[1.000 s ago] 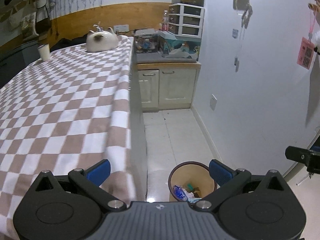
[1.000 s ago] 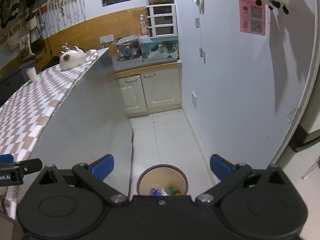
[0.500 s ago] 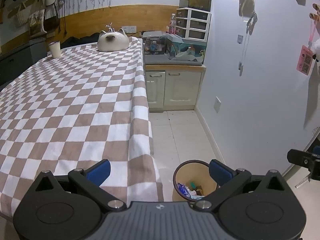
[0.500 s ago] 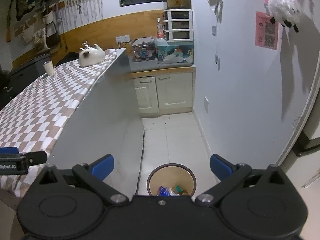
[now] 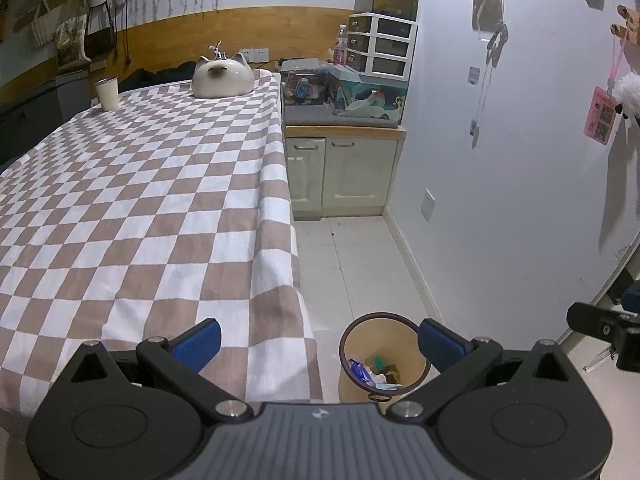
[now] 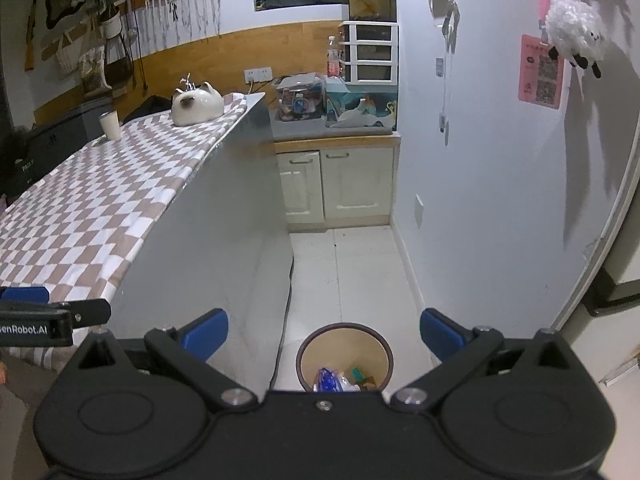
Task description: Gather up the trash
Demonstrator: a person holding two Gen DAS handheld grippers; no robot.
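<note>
A tan waste bin (image 5: 382, 354) stands on the floor beside the table's near corner, with a blue wrapper and other scraps inside. In the right wrist view the same bin (image 6: 345, 354) sits directly below and between the blue fingertips. My left gripper (image 5: 318, 342) hangs open and empty over the table's corner and the bin. My right gripper (image 6: 324, 330) is open too, holding nothing, above the floor to the right of the table. No loose trash shows on the checkered tablecloth (image 5: 140, 208).
A cat-shaped ceramic bowl (image 5: 222, 78) and a white cup (image 5: 107, 93) stand at the table's far end. A cabinet (image 5: 344, 176) with cluttered boxes closes the aisle at the back. The wall (image 5: 500, 200) runs along the right. White tiled floor (image 6: 348, 272) lies between.
Both grippers have risen and drawn back, so more tabletop shows and the bin sits nearer the middle of each view. Both stayed open and empty.
</note>
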